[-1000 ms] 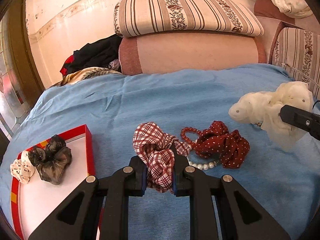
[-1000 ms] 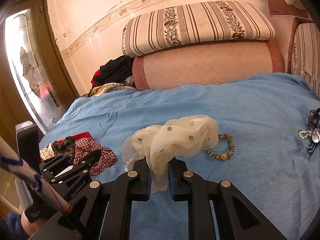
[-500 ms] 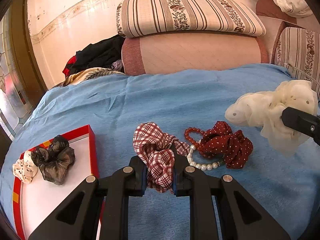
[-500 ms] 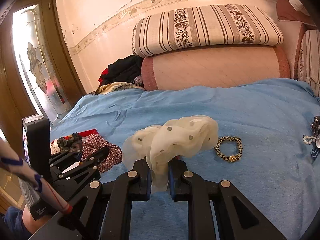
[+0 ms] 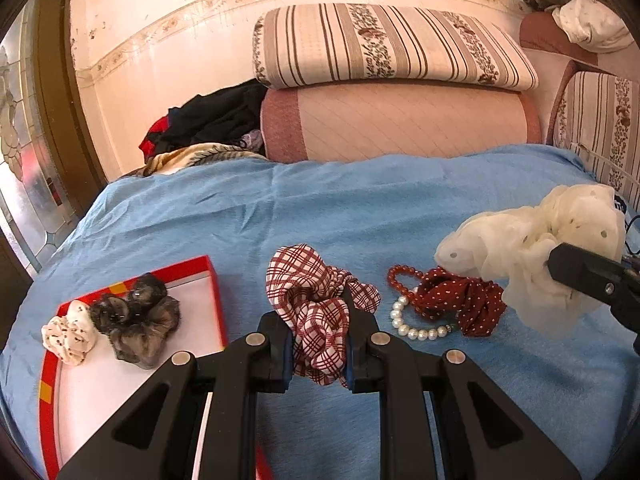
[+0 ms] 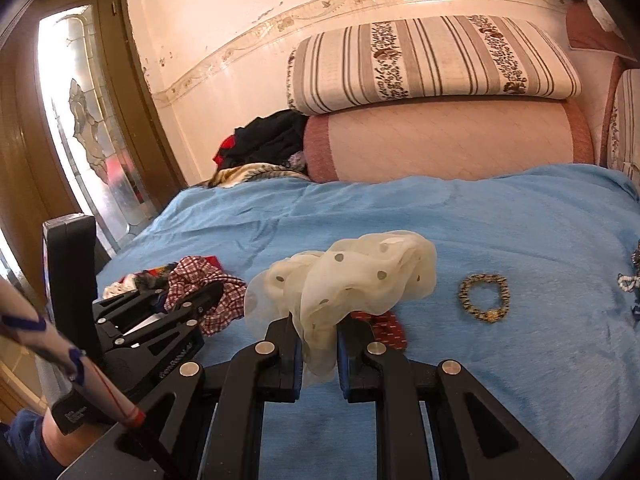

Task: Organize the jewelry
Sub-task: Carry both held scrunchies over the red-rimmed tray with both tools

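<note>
My left gripper (image 5: pixel 318 344) is shut on a red-and-white plaid scrunchie (image 5: pixel 316 300), held above the blue bedspread just right of the red tray (image 5: pixel 212 280). The tray holds a dark grey scrunchie (image 5: pixel 138 316) and a small cream speckled scrunchie (image 5: pixel 70 336). My right gripper (image 6: pixel 318 344) is shut on a cream dotted scrunchie (image 6: pixel 344 280), also seen at the right of the left wrist view (image 5: pixel 532 248). A dark red dotted scrunchie (image 5: pixel 460 300), a red bead bracelet (image 5: pixel 400 276) and a pearl bracelet (image 5: pixel 416 330) lie on the bed between the grippers.
A gold-and-black bracelet (image 6: pixel 484 298) lies on the bedspread to the right. More jewelry (image 6: pixel 630 276) sits at the far right edge. A pink bolster (image 5: pixel 400 120) with a striped pillow (image 5: pixel 384 44) and a clothes pile (image 5: pixel 212 120) are at the back.
Both grippers have shifted left with their scrunchies. The right gripper now hangs over the dark red scrunchie, and the tray sits closer to the left gripper.
</note>
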Demonstrator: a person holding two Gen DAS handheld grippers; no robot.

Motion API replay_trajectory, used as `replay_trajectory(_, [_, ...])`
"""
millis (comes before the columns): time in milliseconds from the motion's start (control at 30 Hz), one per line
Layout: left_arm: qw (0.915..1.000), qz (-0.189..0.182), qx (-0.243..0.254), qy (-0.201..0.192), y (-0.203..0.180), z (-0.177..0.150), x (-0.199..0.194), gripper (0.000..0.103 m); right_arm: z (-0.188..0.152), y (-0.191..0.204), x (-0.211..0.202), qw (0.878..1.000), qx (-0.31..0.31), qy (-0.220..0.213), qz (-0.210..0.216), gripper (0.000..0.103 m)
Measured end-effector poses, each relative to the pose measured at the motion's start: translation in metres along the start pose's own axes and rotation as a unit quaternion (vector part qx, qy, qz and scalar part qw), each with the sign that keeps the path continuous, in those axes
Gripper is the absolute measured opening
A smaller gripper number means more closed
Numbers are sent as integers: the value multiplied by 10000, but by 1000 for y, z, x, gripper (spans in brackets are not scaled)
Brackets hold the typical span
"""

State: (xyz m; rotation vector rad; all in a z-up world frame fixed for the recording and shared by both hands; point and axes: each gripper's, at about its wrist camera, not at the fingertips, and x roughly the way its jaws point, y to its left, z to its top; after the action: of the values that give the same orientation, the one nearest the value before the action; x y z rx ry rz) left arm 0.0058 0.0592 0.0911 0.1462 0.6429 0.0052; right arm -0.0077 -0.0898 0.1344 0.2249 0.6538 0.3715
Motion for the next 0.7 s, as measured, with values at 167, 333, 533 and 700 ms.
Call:
replay_trajectory(167, [9997, 109, -183, -73, 29, -2, -13, 18, 2, 29, -4, 9998, -89, -102, 117, 15])
replay_trajectory(333, [9986, 251, -459, -72, 65, -5, -21, 18, -2, 65, 1, 9995, -74, -94, 287, 15])
replay_trajectory(533, [9952, 403, -893, -65, 116, -9, -30, 18, 2, 109, 16, 9982, -86, -9, 594, 15])
replay_trajectory(700, [9886, 695, -1335, 7, 168, -19, -37, 18, 6, 149, 29, 9960, -284, 72, 846, 15])
